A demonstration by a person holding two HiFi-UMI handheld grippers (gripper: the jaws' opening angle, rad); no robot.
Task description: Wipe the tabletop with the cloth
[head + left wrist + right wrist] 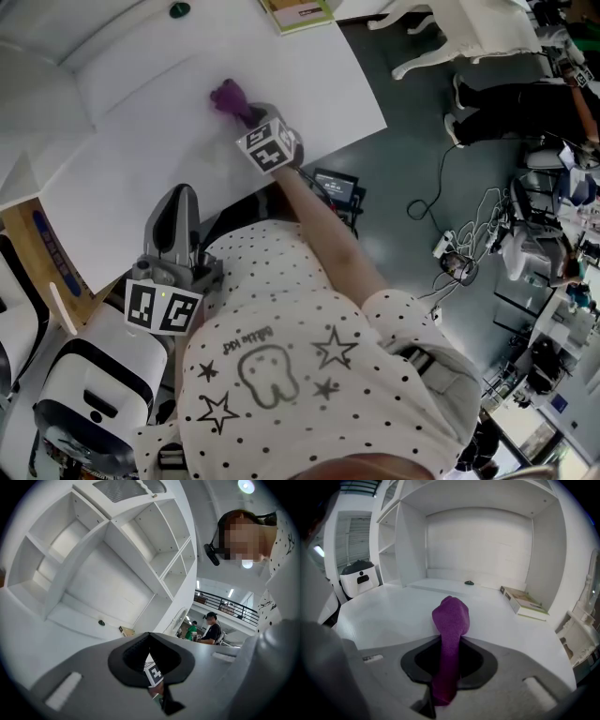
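A purple cloth rests bunched on the white tabletop, past its middle. My right gripper reaches over the near table edge and is shut on the cloth. In the right gripper view the cloth rises as a folded strip from between the jaws of that gripper, its free end over the table. My left gripper is held low at the near table edge, tilted upward and away from the cloth. In its own view the left gripper looks shut with nothing in it.
A book lies at the far right of the table, and is also visible in the right gripper view. A small dark green knob sits at the back. A white machine stands at the lower left. Cables lie on the floor to the right.
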